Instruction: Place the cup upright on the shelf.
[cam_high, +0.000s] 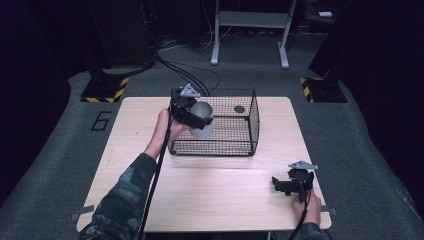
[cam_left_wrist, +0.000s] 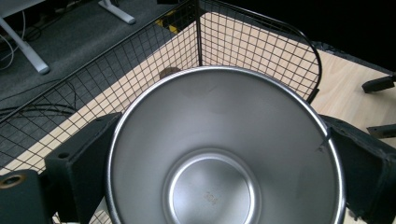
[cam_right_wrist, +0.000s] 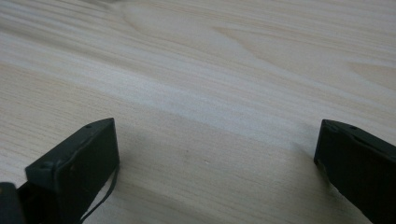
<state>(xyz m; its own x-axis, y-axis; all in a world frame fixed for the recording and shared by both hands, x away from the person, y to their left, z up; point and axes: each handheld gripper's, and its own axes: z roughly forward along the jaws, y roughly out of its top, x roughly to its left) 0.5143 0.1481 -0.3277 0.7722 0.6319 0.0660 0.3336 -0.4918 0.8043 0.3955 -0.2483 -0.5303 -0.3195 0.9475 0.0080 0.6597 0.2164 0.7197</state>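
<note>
Laboratory or test studio. Indicators: a bare wooden table (cam_high: 215, 195) standing on grey carpet (cam_high: 350, 130); black curtains enclosing the area around the table; yellow-and-black hazard-striped stand bases (cam_high: 106, 90) beyond the table's far corners; cables (cam_high: 195, 70) on the floor behind it; a numeral "6" (cam_high: 101, 120) marked on the floor left of the table.

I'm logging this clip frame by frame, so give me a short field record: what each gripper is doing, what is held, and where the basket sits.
left gripper: shut on the steel cup, held above the wire basket's near left corner
steel cup: empty, mouth toward the left gripper view's camera
wire basket: black mesh, on the far middle of the table; a small dark round thing lies on its floor
right gripper: open, holding nothing, low over the table's near right corner
</note>
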